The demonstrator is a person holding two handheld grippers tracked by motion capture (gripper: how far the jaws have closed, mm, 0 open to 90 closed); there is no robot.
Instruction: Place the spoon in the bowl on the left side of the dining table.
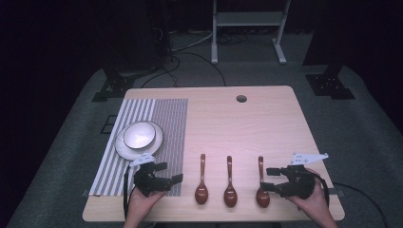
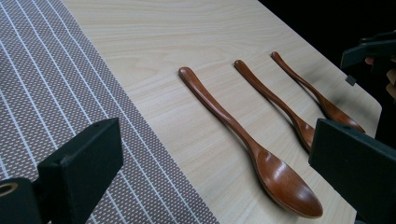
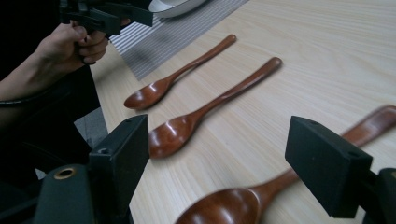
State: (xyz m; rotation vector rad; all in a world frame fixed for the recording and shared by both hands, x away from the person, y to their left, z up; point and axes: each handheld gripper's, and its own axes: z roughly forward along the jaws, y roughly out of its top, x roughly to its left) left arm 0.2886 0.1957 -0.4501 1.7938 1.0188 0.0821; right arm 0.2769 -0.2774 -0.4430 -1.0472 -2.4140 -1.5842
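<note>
We see three brown wooden spoons lying side by side on the desk, bowls toward the near edge. We take the middle spoon as our landmark. The left spoon lies just to its left, the right spoon just to its right, none of them touching.

Our right gripper hangs right of the landmark, beside the right spoon, its jaws spread wide with nothing between the pads; in the right gripper view that spoon's bowl lies below the gap.

Our left gripper sits left of the landmark, over the striped placemat, jaws apart and empty. Farther left and back, a white bowl rests on a plate.
</note>
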